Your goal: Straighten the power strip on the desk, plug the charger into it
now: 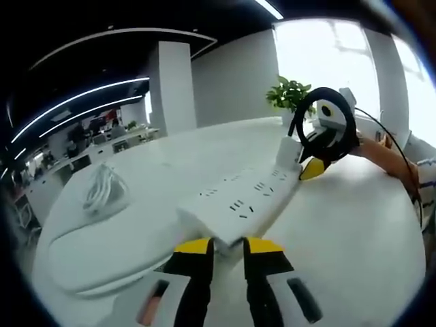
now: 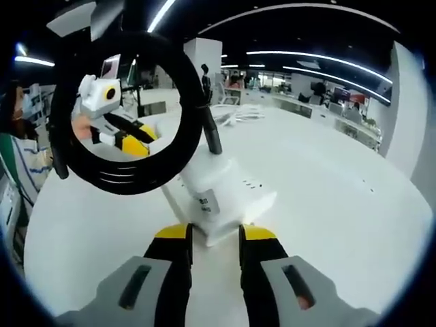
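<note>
Right now the power strip (image 1: 248,197) is held off the white desk (image 1: 354,238) between the two grippers, one at each end. It is a long white bar with several rows of dark socket slots along its top face. In the left gripper view, the left gripper (image 1: 228,248) has its yellow-tipped black jaws closed narrowly on the strip's near end. At the far end the right gripper (image 1: 315,167) holds it, with a person's hand (image 1: 392,157) behind.

In the right gripper view, the right gripper (image 2: 214,238) pinches the end (image 2: 218,197) where the thick black cable (image 2: 129,170) leaves the strip and curls in a coiled loop above it. A bundled white charger cord (image 1: 102,191) lies on the desk to the side, well apart from the strip. A potted plant (image 1: 291,95) stands at the desk's far edge.
</note>
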Available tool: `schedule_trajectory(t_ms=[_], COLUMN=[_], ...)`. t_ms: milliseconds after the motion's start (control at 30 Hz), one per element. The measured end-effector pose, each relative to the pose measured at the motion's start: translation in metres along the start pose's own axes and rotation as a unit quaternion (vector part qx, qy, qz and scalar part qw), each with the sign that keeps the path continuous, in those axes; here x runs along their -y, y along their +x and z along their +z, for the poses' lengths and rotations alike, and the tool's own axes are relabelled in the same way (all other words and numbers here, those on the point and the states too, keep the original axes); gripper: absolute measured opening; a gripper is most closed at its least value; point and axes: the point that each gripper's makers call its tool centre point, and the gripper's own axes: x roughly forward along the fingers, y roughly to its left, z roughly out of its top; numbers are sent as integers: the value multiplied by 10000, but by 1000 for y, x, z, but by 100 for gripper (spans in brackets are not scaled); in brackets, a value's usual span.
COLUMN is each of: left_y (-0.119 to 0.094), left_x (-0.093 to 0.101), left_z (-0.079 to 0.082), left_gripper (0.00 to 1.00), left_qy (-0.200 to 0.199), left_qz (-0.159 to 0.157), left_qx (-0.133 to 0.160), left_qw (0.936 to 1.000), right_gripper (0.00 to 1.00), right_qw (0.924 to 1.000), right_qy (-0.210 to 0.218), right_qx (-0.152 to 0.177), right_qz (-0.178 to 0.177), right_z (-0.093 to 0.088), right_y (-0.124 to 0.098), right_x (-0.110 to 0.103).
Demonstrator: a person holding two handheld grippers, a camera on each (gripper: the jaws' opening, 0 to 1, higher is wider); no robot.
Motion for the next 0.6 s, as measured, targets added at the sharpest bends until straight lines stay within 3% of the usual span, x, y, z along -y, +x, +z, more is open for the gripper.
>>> schedule_trajectory(t_ms=[600], left_y=[4], left_x=[-4], left_z=[2], left_gripper=[14], left_qy=[-75], left_qz=[97], left_qx=[11], left_qw=[9999], right_gripper=[22], right_qw=[9999], right_qy=[33], right_qx=[-48], right_qz=[-161], right_z=[1], right_y=[2], right_x=[4])
